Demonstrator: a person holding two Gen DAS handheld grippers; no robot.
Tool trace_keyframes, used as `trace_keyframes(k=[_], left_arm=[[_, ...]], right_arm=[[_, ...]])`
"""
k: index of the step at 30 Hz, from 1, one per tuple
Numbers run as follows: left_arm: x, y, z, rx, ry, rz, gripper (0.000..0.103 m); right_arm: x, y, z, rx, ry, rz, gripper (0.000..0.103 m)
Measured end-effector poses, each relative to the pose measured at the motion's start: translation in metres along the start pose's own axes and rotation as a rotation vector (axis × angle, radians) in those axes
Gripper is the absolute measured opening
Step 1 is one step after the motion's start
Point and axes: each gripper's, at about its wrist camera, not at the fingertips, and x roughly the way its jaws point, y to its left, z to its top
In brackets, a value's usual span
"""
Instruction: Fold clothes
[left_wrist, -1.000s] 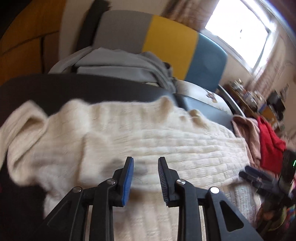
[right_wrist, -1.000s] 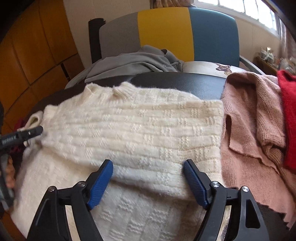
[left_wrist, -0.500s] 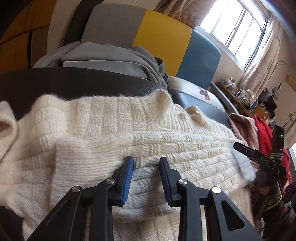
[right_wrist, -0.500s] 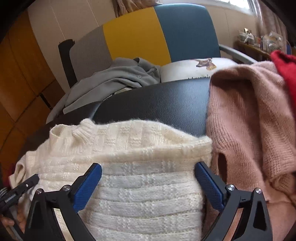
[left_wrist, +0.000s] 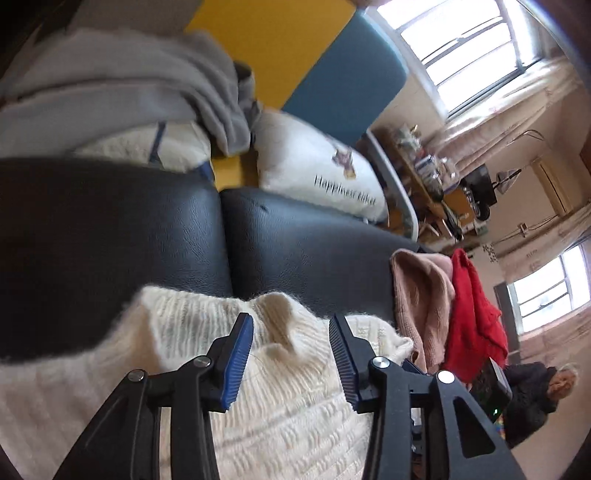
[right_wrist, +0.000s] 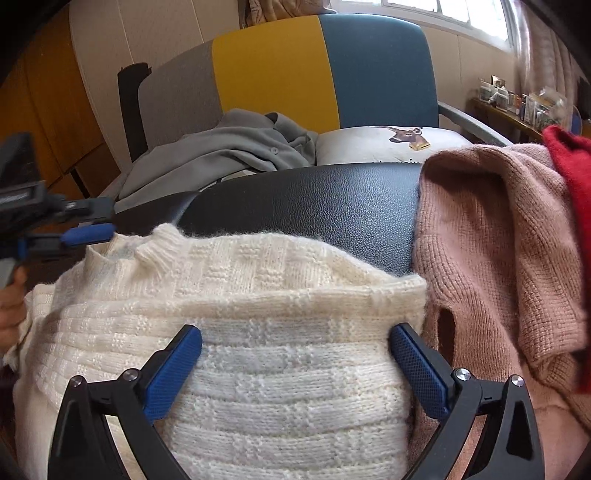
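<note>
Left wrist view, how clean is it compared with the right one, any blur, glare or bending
Left wrist view: grey garment smeared by motion blur, windows blown out, room tilted and bowed by the fisheye. Right wrist view: sharp; cream sweater knit crisp and evenly lit, only the edges curve.

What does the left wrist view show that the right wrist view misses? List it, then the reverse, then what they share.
Only the left wrist view: the cushion's lettering, a second window, a person in dark clothes low at the right edge.

Only the right wrist view: the wooden panelling, the hand carrying the left tool, whose jaws are opening beside the collar.

Both: the cream sweater, black seat, pink sweater, red garment, grey garment.
</note>
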Motion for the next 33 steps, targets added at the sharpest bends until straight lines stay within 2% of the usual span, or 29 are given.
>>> trace_keyframes(k=[2,4,5,7,10,11,13,17,19,21,23,24,25,27,29,30,33], left_arm=[[0.015,-0.002,0.005,0.032,0.076,-0.023,0.044],[0.025,-0.004,0.008,0.069,0.093,0.024,0.044],[0.029,-0.004,0.009,0.08,0.112,0.013,0.044],[0.037,-0.004,0.01,0.089,0.162,-0.046,0.044],[0.043,-0.011,0.011,0.121,0.186,-0.157,0.042],[0.045,-0.014,0.01,0.135,0.182,-0.173,0.031],[0.044,-0.022,0.013,0.145,0.134,-0.203,0.017],[0.049,-0.019,0.022,0.094,0.05,-0.148,0.017],[0.062,-0.013,0.022,0.072,0.085,-0.082,0.016],[0.059,-0.01,0.023,0.038,0.067,-0.083,0.018],[0.043,-0.011,0.022,0.002,0.014,-0.049,0.03],[0.029,-0.015,0.019,0.01,-0.051,-0.015,0.03],[0.009,-0.017,0.014,0.018,-0.114,-0.012,0.032],[-0.032,-0.017,-0.004,0.0,-0.237,-0.021,0.038],[-0.062,-0.01,-0.037,-0.027,-0.339,0.022,0.048],[-0.072,-0.005,-0.06,-0.026,-0.365,0.068,0.048],[-0.08,0.015,-0.112,-0.052,-0.366,0.172,0.048]], right_arm=[[0.0,-0.001,0.0,0.006,-0.006,0.008,0.103],[0.0,-0.002,0.0,0.011,-0.01,0.014,0.103],[0.0,-0.003,0.001,0.013,-0.013,0.016,0.103],[0.0,-0.003,0.001,0.016,-0.016,0.019,0.103],[0.001,-0.003,0.001,0.02,-0.02,0.023,0.103],[0.001,-0.004,0.001,0.021,-0.021,0.025,0.103],[0.001,-0.004,0.001,0.024,-0.024,0.027,0.103],[0.001,-0.005,0.0,0.03,-0.03,0.033,0.103],[0.001,-0.005,0.001,0.031,-0.031,0.034,0.103],[0.001,-0.004,0.001,0.03,-0.027,0.032,0.103],[0.001,-0.004,0.001,0.029,-0.023,0.031,0.103],[0.001,-0.004,0.001,0.028,-0.021,0.03,0.103],[0.001,-0.004,0.002,0.028,-0.019,0.029,0.103],[0.002,-0.003,0.002,0.026,-0.015,0.027,0.103],[0.002,-0.003,0.002,0.025,-0.011,0.025,0.103],[0.002,-0.003,0.003,0.025,-0.009,0.024,0.103],[0.002,-0.002,0.004,0.022,-0.001,0.022,0.103]])
